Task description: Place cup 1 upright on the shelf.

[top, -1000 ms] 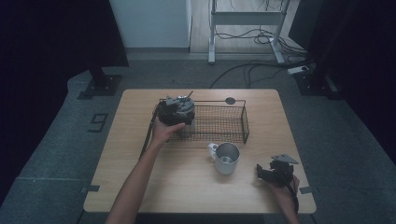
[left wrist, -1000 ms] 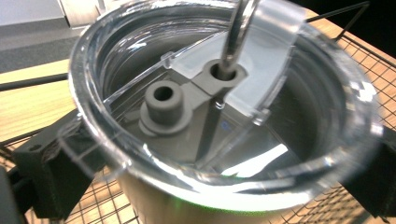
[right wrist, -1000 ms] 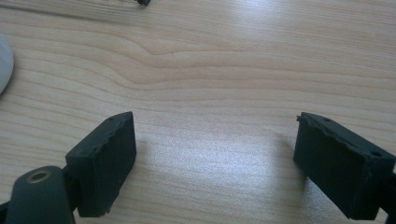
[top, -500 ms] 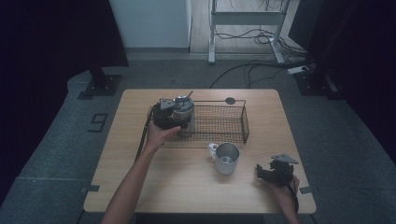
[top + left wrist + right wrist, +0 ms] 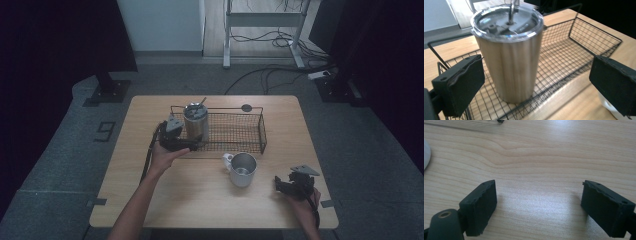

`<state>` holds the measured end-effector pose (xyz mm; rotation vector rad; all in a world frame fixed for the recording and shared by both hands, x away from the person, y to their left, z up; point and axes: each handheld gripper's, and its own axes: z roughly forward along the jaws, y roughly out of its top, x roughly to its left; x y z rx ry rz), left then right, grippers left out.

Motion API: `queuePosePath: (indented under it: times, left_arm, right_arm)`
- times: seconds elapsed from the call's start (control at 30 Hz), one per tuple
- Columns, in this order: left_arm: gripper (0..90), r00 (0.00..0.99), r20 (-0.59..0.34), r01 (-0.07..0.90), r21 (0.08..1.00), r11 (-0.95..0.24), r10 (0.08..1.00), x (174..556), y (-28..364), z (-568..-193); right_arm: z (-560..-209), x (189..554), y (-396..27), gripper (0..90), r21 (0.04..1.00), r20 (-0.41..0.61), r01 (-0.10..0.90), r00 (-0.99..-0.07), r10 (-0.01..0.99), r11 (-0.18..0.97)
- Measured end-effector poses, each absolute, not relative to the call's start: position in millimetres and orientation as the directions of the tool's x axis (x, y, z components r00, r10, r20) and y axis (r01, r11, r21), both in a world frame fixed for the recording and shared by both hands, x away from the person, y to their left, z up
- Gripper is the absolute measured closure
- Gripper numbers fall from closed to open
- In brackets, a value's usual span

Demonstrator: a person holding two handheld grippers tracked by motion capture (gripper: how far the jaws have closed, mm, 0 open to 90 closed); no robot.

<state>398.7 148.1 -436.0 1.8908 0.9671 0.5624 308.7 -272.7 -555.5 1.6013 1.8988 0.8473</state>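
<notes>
A: How far along is the work judged to be?

B: The tumbler is seen standing upright in the wire basket, at the basket's left end, slightly above the middle of the high view. In the left gripper view the tumbler fills the centre, with its clear lid on and a straw rising through it. So the placing of the tumbler in the basket is judged to be done.

A: Is it held by anything?

B: No. The left gripper is seen just below and left of the tumbler, by the basket's near rail, and its jaws are spread wide, one at each lower corner of its own view, with neither pad touching the metal wall. A release is read from this, though it is only a judgement.

A: And the other side?

B: The right gripper is rested at the lower right of the table, well apart from the basket. Its jaws are apart over bare wood and nothing is held between them.

A: What is left?

B: A steel mug is seen on the table just below the basket, right of centre, outside the wire. If it is meant for the basket too, that step is not yet done, and the right gripper is the nearer one. A small dark disc beyond the far rail is too small to be told.
</notes>
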Motion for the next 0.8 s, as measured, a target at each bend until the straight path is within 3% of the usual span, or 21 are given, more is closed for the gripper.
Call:
queuePosePath:
  times: [0.53, 0.8]
  left_arm:
    - [4.2, 0.602, -0.035, 0.387, 0.886, -0.254, 0.798, 348.6, 167.0, -453.9]
    - [6.1, 0.599, -0.085, 0.441, 0.865, -0.239, 0.797, 329.1, 180.6, -471.5]
  right_arm:
    - [-555.4, 308.7, -272.7, 13.0, 0.739, 0.010, 0.665, -0.173, 0.985, 0.110]
    - [-555.6, 308.8, -272.7, 13.0, 0.739, 0.012, 0.664, -0.174, 0.985, 0.108]
